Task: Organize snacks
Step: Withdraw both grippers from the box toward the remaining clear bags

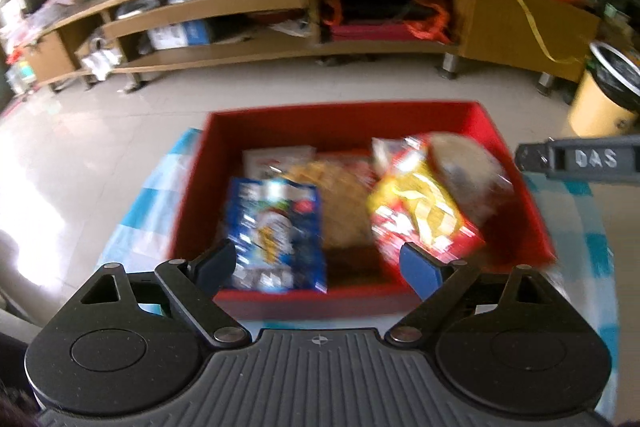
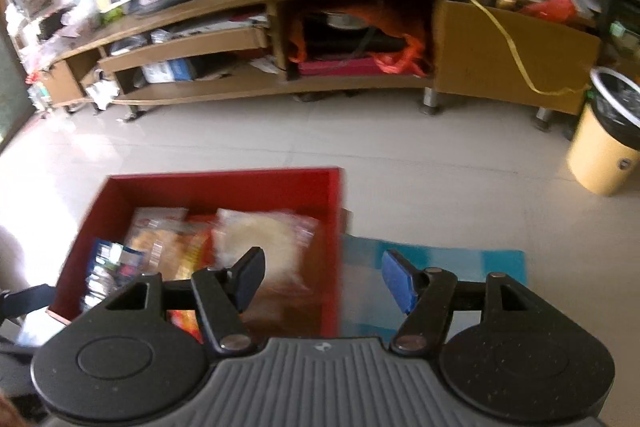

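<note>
While both stand released: left claw [image 1: 320,267], right claw [image 2: 322,283], one red box [image 1: 340,119], about five snack packets.

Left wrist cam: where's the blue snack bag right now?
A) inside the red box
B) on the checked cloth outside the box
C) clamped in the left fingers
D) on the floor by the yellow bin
A: the blue snack bag lies inside the red box, at its near-left corner beside the other packets, with no fingers touching it.
</note>
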The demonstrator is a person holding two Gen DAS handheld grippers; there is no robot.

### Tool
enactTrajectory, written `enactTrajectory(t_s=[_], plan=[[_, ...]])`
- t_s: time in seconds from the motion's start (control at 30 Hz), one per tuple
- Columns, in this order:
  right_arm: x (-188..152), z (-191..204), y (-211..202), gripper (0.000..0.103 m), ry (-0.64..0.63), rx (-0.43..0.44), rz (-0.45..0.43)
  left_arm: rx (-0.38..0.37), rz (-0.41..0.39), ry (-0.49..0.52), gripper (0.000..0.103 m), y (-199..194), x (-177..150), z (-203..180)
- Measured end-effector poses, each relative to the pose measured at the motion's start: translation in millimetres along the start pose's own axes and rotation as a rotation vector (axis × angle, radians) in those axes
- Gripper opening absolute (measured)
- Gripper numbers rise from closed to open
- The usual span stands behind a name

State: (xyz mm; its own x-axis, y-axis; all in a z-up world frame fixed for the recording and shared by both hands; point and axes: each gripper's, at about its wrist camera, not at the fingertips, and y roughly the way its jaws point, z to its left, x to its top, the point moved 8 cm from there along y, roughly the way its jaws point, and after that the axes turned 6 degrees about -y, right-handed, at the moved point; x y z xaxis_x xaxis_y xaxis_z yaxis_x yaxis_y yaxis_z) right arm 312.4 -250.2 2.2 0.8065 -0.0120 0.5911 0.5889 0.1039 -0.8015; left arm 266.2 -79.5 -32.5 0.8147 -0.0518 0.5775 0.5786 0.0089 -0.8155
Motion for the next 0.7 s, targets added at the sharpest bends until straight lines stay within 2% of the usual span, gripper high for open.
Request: enactTrajectory(t_s=[0.2, 0.27, 0.4, 0.5, 0.7], plan=[[-27.3, -39.6, -0.5, 0.065, 0.014, -0.063, 0.071, -0.098, 0.051, 0.122, 0.094, -4.7, -31.7, -48.4], [-34.8, -48.1, 1.3, 0.065, 0.013, -0.07, 0.094, -0.144, 0.087, 0.154, 0.094, -2.1, -45.8, -67.8], [-47.9, -59.2, 7.4, 0.065, 0.023, -0.053, 0.149, -0.186, 0.109, 0.224, 0.094, 2.2, -64.7, -92.7], [-62.2, -56.4, 16.1, 0.066, 0.034, -0.001, 0.203, -0.176, 0.124, 0.229, 0.094, 8.4, -69.0, -93.4], [-84.0, -56.3, 40.3, 0.066, 0.084, 0.006, 0.29, -0.17, 0.149, 0.178, 0.094, 11.9, -67.6, -74.5]])
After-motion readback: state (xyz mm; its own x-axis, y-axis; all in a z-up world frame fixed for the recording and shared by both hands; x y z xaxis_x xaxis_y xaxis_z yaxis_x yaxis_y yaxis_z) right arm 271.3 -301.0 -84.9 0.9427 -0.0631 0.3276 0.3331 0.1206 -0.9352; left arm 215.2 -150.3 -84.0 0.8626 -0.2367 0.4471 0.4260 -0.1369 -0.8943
